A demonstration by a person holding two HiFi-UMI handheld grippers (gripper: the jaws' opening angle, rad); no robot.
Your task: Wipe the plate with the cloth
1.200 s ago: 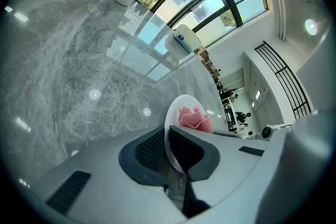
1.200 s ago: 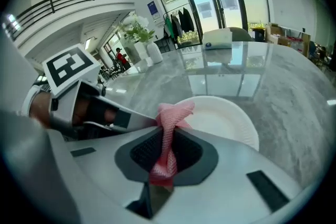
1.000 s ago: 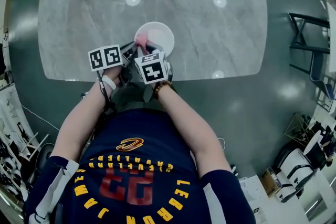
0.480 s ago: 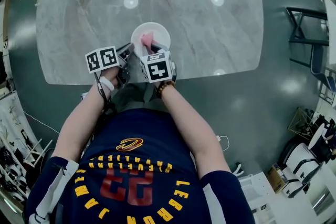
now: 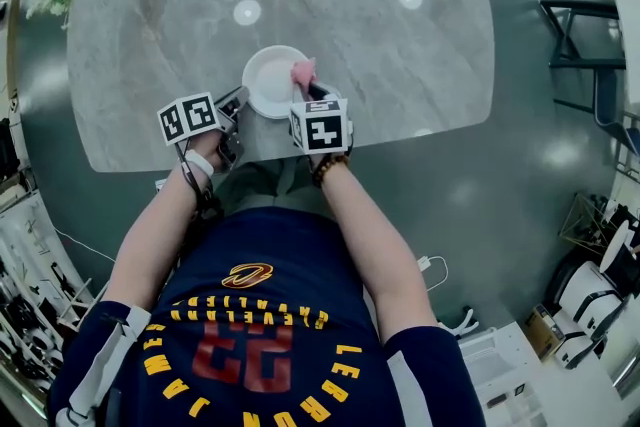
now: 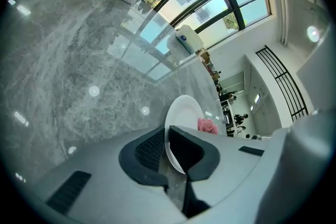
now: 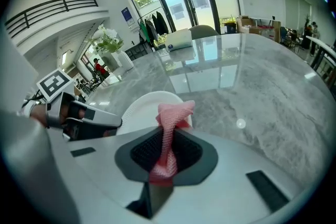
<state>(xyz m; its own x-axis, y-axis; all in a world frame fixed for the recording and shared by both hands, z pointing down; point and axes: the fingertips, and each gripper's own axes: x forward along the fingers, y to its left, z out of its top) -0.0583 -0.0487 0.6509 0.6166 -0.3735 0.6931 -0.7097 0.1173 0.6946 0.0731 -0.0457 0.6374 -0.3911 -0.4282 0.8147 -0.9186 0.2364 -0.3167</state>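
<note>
Jaws of the right gripper (image 7: 167, 145) were closed on the pink cloth (image 7: 172, 113), whose free end stood at the right edge of the white plate (image 5: 265, 80). The left gripper (image 6: 167, 139) had its jaws pinched on the plate's near rim. The plate sat near the front edge of the grey marble bench (image 5: 400, 65).

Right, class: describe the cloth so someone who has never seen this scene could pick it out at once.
Start at the big grey marble table, then find the white plate near the person's side. At the plate's right rim, the pink cloth is pinched in the right hand-held gripper; it is the only pink thing there.
</note>
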